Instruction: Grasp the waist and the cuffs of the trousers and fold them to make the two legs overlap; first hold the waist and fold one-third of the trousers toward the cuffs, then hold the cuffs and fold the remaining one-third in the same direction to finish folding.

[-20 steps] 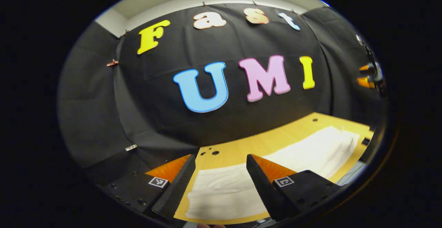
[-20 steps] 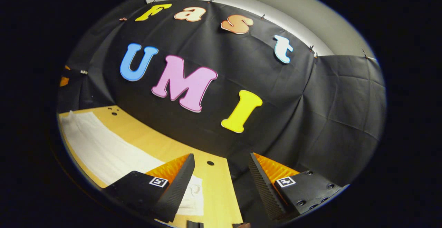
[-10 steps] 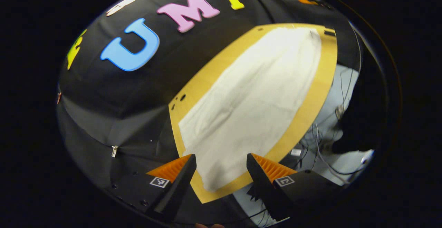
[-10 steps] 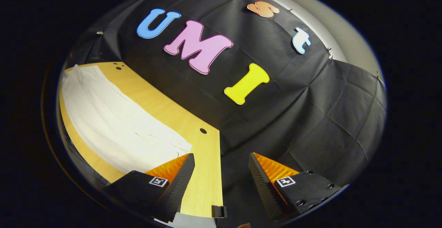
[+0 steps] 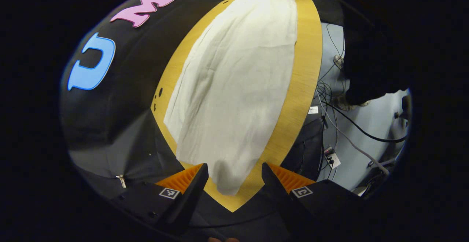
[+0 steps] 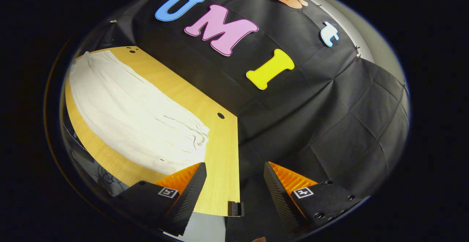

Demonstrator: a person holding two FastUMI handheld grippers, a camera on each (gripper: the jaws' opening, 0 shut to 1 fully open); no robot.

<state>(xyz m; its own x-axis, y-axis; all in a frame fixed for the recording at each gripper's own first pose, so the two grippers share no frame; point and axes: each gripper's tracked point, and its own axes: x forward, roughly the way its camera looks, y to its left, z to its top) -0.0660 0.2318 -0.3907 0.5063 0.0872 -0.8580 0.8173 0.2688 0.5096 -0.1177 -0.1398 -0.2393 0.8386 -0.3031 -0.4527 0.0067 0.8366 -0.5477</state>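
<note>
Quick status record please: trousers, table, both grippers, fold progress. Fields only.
trousers: pale, spread flat lengthwise on the table, lightly creased
table: wooden top, holes near one edge
left gripper: open, holding nothing, over one narrow end of the trousers, above the cloth
right gripper: open, holding nothing, past the table's corner at the other, gathered end
floor: loose cables beside the table
fold progress: no fold visible yet
</note>
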